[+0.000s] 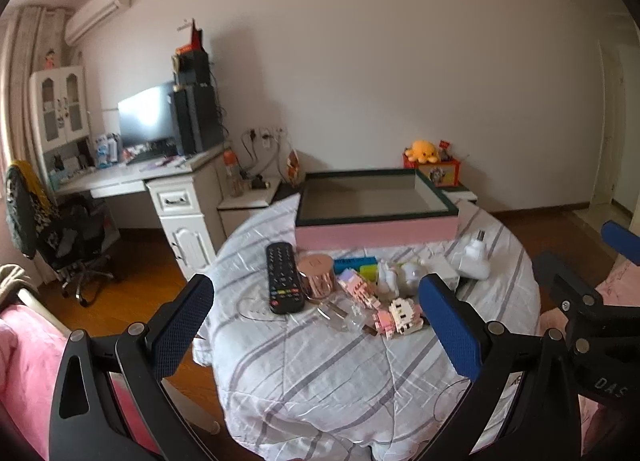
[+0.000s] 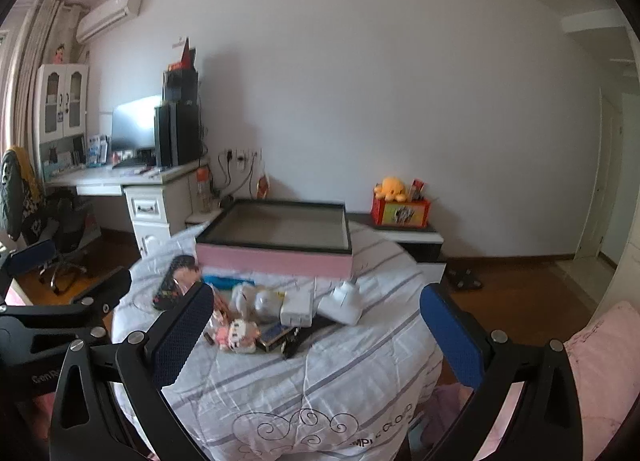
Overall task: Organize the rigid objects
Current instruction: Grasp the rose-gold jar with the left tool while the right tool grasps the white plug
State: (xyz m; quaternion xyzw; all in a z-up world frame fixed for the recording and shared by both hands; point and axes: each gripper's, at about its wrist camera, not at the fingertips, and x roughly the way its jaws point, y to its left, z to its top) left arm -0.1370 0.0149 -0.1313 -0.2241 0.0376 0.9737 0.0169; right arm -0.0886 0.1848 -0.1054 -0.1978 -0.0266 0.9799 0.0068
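A round table under a striped white cloth (image 1: 320,373) carries a pile of small objects: a black remote (image 1: 283,278), a copper-coloured can (image 1: 317,276), pink block figures (image 1: 394,315), a blue bar (image 1: 354,263) and a white plug adapter (image 1: 474,261). Behind them sits an empty pink box with a dark rim (image 1: 376,213). My left gripper (image 1: 316,325) is open, held short of the pile with nothing between its fingers. My right gripper (image 2: 316,335) is open too, with the pile (image 2: 256,313) and the pink box (image 2: 276,245) ahead of it.
A white desk (image 1: 176,181) with a monitor and an office chair (image 1: 60,237) stand at the left. A low shelf with a red box and an orange plush (image 1: 426,153) sits behind the table. Pink bedding (image 2: 600,365) lies at the right, wooden floor around.
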